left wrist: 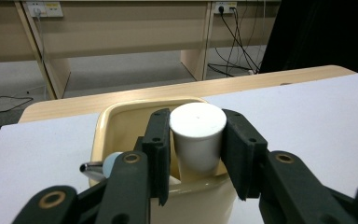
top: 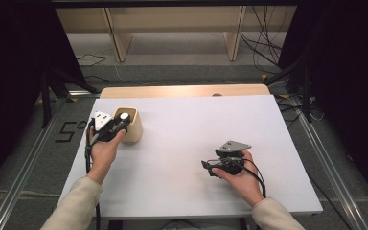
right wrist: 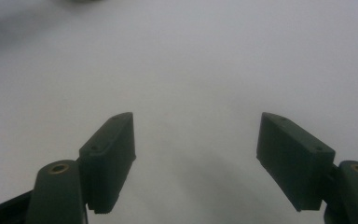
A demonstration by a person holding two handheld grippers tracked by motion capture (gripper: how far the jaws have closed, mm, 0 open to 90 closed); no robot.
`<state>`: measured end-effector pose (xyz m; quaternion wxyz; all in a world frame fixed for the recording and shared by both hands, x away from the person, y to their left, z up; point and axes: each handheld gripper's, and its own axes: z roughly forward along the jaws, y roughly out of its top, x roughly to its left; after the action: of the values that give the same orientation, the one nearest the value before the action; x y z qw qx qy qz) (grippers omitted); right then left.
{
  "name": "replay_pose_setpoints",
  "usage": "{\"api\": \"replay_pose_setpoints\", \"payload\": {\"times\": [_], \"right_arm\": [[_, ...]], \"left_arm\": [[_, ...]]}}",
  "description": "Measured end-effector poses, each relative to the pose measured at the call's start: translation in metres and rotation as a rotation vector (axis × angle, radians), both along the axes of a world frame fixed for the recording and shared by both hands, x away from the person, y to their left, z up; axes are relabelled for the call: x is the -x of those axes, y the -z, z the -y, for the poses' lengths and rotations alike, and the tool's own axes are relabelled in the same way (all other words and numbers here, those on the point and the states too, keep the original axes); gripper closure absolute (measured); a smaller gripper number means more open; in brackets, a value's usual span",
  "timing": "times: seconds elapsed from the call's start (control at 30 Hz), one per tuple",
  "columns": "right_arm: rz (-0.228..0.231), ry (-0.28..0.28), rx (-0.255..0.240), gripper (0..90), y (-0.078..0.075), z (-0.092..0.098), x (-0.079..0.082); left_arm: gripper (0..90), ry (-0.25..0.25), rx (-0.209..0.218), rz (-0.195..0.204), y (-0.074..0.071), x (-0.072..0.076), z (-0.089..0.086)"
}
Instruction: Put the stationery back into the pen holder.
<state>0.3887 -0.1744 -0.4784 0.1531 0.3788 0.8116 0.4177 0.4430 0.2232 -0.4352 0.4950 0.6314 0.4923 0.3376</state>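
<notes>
Near the table (top: 182, 143) left edge, left tool (left wrist: 196, 140) clamped on white cup (left wrist: 197, 135), half inside beige bin (left wrist: 121, 122), not yet released; right tool (right wrist: 196, 158) apart, idle.

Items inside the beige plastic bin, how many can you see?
2: a white cylindrical container clamped by the left hand-held gripper above the beige plastic bin, and a pale-blue, metal-tipped object at its left wall. More may be hidden.

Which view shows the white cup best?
The left gripper view: the white cup sits close up between the left gripper pads, over the beige bin. The high view shows just its small white top. The right gripper view faces bare table.
</notes>
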Motion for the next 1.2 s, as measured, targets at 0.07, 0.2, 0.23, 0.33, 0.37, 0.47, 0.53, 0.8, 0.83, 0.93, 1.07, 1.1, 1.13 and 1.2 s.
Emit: {"api": "replay_pose_setpoints", "payload": {"times": [0.07, 0.2, 0.23, 0.33, 0.37, 0.47, 0.53, 0.8, 0.83, 0.93, 1.07, 1.1, 1.13, 1.2], "right_arm": [[-0.002, 0.003, 0.0, 28.6, 0.0, 0.001, 0.0], [-0.001, 0.005, -0.001, 28.5, 0.0, 0.003, 0.001], [-0.001, 0.007, -0.003, 28.5, 0.0, 0.003, 0.001], [-0.002, 0.011, -0.005, 28.5, 0.0, 0.004, 0.0], [-0.002, 0.011, -0.003, 28.5, 0.0, 0.005, 0.0], [-0.002, 0.011, -0.004, 28.5, 0.0, 0.006, 0.001], [-0.003, 0.014, -0.005, 28.5, 0.0, 0.007, 0.001], [-0.002, 0.019, -0.005, 28.5, 0.0, 0.01, 0.001], [-0.004, 0.02, -0.006, 28.5, 0.0, 0.01, 0.001], [-0.002, 0.024, -0.007, 28.5, -0.001, 0.012, 0.002], [-0.003, 0.025, -0.007, 28.5, -0.001, 0.013, 0.002], [-0.003, 0.025, -0.007, 28.5, -0.001, 0.014, 0.002], [-0.004, 0.026, -0.006, 28.5, -0.001, 0.014, 0.002], [-0.003, 0.027, -0.008, 28.5, -0.001, 0.015, 0.002]], "left_arm": [[63.9, 0.005, -0.009, -0.005, 0.0, 0.001, 0.0], [60.2, 0.01, 0.016, 0.009, -0.003, 0.003, 0.0], [58.2, 0.012, 0.029, 0.011, -0.004, 0.004, 0.001], [54.8, 0.02, 0.026, 0.016, -0.008, 0.005, 0.002], [54.1, 0.021, 0.027, 0.018, -0.009, 0.006, 0.002], [51.1, 0.03, 0.021, 0.02, -0.012, 0.009, 0.004], [48.6, 0.043, 0.039, 0.005, -0.013, 0.011, 0.004], [40.8, 0.06, 0.042, -0.016, -0.019, 0.017, 0.007], [40.6, 0.067, 0.043, -0.02, -0.019, 0.018, 0.007], [39.8, 0.092, 0.055, -0.027, -0.02, 0.022, 0.008], [38.9, 0.119, 0.045, -0.032, -0.02, 0.029, 0.009], [38.7, 0.12, 0.047, -0.035, -0.02, 0.03, 0.01], [38.4, 0.124, 0.038, -0.04, -0.019, 0.032, 0.01], [38.3, 0.134, 0.036, -0.042, -0.017, 0.034, 0.01]]}}
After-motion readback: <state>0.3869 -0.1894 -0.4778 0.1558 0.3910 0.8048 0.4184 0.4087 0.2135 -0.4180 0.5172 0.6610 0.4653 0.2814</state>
